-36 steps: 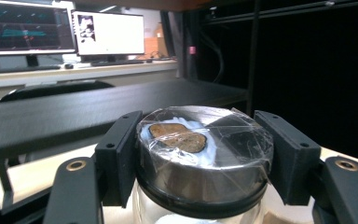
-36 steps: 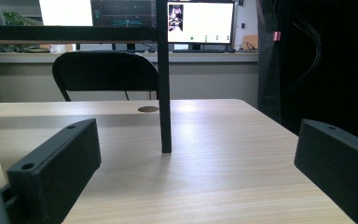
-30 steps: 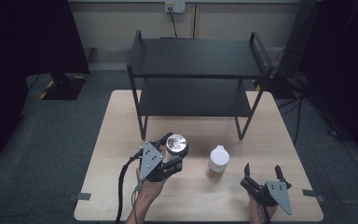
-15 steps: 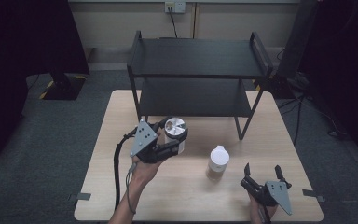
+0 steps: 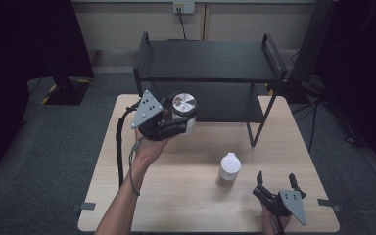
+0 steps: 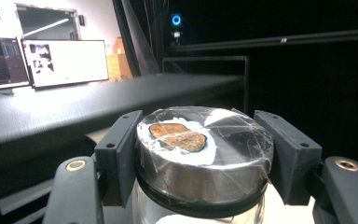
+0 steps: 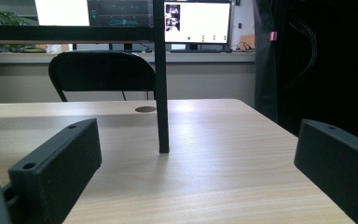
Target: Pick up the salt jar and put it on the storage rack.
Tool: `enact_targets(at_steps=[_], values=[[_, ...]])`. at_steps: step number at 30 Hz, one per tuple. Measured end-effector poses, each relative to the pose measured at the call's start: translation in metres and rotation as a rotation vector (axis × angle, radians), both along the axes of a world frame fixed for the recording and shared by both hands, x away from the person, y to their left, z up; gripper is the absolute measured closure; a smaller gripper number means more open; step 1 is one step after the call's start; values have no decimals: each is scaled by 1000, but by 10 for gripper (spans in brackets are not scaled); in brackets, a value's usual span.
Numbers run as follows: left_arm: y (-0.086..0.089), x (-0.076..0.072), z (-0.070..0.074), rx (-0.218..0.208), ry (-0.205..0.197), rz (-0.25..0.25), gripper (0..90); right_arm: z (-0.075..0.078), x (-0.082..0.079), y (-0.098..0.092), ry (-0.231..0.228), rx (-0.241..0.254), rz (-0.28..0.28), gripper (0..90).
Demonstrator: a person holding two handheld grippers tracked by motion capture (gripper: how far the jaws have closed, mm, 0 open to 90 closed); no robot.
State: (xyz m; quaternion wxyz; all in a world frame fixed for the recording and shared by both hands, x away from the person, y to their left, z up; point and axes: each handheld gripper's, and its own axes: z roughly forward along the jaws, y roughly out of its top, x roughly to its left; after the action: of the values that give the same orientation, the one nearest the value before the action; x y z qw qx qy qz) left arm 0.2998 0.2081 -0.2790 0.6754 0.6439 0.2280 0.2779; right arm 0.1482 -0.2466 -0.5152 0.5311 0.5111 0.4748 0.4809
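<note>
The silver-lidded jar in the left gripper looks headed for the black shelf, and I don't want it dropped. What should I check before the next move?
1. Left gripper shut on the silver-lidded jar: ok.
2. Jar upright, lid level: ok.
3. Jar clear of the table: ok.
4. Top of the black shelf free for the jar: ok.
5. Jar high enough to clear the shelf edge: cannot tell.
6. Right gripper open, apart from the white-capped bottle: ok.
</note>
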Motion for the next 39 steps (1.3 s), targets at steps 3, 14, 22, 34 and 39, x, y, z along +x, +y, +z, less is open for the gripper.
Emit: enact_targets(at_steps=[3, 14, 22, 34, 39], values=[[-1, 6, 15, 17, -9, 10, 353, 0, 0, 0, 0, 0, 1, 0], [-8, 38, 52, -42, 0, 81, 353, 0, 0, 1, 0, 1, -3, 0], [-15, 54, 71, -67, 11, 118, 352, 0, 0, 1, 0, 2, -4, 0], [-43, 73, 83, -59, -15, 267, 353, 0, 0, 1, 0, 2, -3, 0], [-68, 78, 71, -68, -44, 351, 353, 0, 0, 1, -1, 2, -3, 0]])
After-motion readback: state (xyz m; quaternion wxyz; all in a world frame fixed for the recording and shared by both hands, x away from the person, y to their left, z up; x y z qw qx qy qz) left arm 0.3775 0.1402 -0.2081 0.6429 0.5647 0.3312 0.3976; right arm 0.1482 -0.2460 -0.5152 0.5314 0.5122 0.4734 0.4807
